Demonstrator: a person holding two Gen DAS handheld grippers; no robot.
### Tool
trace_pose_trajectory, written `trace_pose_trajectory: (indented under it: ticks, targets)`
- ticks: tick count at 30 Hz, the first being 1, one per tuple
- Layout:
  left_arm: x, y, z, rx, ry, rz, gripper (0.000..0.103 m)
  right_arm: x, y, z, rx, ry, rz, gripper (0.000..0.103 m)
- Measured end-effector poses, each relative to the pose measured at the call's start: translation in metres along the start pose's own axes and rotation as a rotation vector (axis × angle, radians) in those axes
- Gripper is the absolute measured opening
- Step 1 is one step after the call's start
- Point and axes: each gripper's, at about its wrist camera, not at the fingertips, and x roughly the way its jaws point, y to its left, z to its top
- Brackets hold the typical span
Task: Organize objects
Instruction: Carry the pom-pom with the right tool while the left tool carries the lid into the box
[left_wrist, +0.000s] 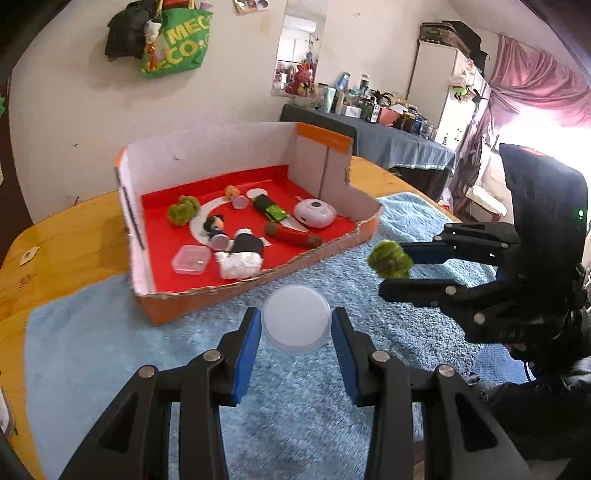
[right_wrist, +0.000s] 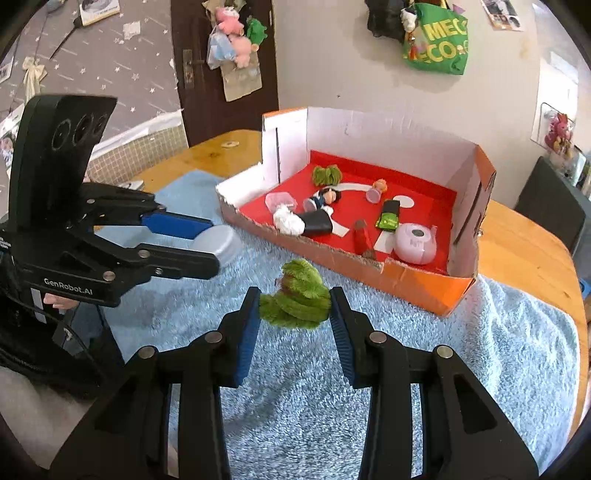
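My left gripper (left_wrist: 295, 325) is shut on a round white plastic lid (left_wrist: 295, 320), held above the blue towel in front of the box; it also shows in the right wrist view (right_wrist: 218, 242). My right gripper (right_wrist: 294, 306) is shut on a fuzzy green toy (right_wrist: 297, 295), held above the towel; in the left wrist view the toy (left_wrist: 390, 259) sits between its fingers, right of the box. An open cardboard box (left_wrist: 258, 284) with a red floor holds several small things: another green fuzzy toy (left_wrist: 183, 210), doll figures, a clear case, a pink round device (left_wrist: 314, 214).
The box stands on a fluffy blue towel (right_wrist: 461, 350) spread on a wooden table (left_wrist: 66, 236). A dark-draped side table with bottles (left_wrist: 384, 122) is behind. A green bag (right_wrist: 436, 40) hangs on the wall.
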Motion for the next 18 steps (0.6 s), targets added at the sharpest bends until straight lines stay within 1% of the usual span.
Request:
trace_pose_trajectory:
  ticks: [7,9,12,15,17,18]
  targets:
    - [-0.01,0.018,0.002,-0.035,-0.012,0.029,0.041,0.002,-0.003,0.003,0.051,0.018,-0.032,0.036]
    - [-0.013,0.022,0.007,-0.041,-0.018,0.033,0.041,-0.001,-0.004,0.006,0.07,0.02,-0.05,0.036]
    - [-0.015,0.03,0.018,-0.042,-0.006,0.044,0.041,-0.007,-0.01,0.016,0.083,0.017,-0.072,0.036]
    - [-0.012,0.04,0.032,-0.037,0.03,0.068,0.041,-0.009,-0.021,0.029,0.105,0.051,-0.102,0.036]
    - [-0.007,0.051,0.042,-0.054,0.074,0.075,0.041,-0.007,-0.031,0.038,0.122,0.097,-0.117,0.036]
    - [-0.003,0.058,0.048,-0.064,0.109,0.072,0.041,-0.005,-0.036,0.042,0.133,0.118,-0.127,0.036]
